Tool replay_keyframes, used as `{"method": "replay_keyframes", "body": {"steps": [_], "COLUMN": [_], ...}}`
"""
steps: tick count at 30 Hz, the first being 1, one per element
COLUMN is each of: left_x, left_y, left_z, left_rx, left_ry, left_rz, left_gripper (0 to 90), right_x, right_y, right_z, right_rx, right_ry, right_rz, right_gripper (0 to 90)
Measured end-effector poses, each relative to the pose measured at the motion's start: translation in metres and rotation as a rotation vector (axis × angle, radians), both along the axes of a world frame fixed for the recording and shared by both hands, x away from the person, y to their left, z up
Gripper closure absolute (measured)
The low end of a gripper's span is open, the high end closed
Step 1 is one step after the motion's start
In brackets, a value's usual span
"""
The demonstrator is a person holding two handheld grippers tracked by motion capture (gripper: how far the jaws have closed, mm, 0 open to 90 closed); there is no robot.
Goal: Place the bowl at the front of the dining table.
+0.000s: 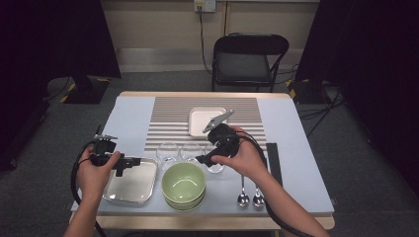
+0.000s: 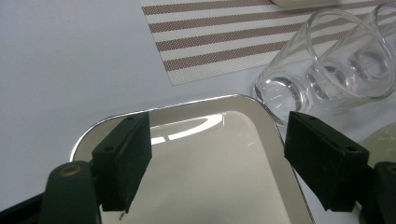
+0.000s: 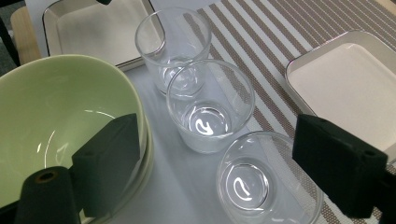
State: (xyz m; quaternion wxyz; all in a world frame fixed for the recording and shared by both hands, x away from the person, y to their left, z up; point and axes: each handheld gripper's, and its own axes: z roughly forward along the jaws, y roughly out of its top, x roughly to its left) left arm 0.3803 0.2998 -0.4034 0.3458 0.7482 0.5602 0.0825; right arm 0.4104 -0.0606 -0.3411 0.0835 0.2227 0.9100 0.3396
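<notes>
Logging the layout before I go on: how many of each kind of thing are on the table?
Glasses: 3
Green bowls: 2, stacked
Spoons: 2
Metal tray: 1
White dish: 1
Striped mat: 1
Black strip: 1
Total: 11

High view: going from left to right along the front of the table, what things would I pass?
Left gripper over the metal tray → green bowl → right gripper, held above the glasses → two spoons → black strip.
</notes>
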Motion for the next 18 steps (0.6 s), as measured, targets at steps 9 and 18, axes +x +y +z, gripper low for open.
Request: {"method": "replay_keyframes", "body": {"steps": [9,18], "left_x": [0.0,-0.001], "left_y": [0.0,0.0], "left_z": [0.0,0.0], "left_rx": [0.007,0.0], "left_ry": [0.001,0.002], "left_rz": [-0.007,0.001], "left_gripper": [23.4,23.4], "right_x": [-0.003,-0.006], "right_y": [0.008,0.014], "right_z": [-0.006,-0.011], "right_rx": [0.006,0.021], "right_ry": [0.023,0.041], "right_rz": [0.017,0.033], "right_gripper": [15.2,17.7]}}
